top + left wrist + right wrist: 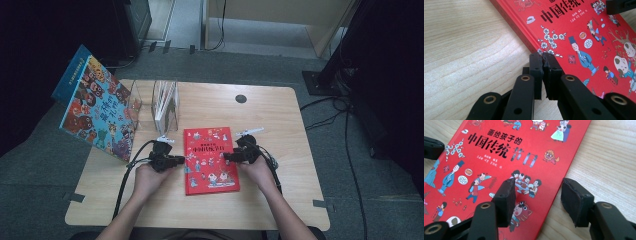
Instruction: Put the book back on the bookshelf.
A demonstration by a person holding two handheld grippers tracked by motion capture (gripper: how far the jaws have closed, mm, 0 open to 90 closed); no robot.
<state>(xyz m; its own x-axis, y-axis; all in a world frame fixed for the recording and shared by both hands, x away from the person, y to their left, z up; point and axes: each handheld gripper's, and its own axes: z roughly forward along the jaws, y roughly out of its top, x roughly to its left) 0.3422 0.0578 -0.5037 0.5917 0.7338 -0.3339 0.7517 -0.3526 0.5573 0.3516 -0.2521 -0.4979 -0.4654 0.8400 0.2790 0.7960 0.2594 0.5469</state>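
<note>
The red book (210, 160) lies flat, cover up, near the middle of the counter (280, 200), a little toward the front edge. The left hand-held gripper (543, 55) sits at the book's left edge, its jaws closed together with nothing between them, tips right at the cover's rim. The right hand-held gripper (537, 195) straddles the right edge — jaws apart, one pad over the cover, one over bare wood, gripping nothing. To lift the book well, I judge the right jaw should slide under the edge before closing, while the left steadies the far side — no twisting. A clear stand (160, 105) waits near the back-left corner, beside a leaning picture book (92, 107).
</note>
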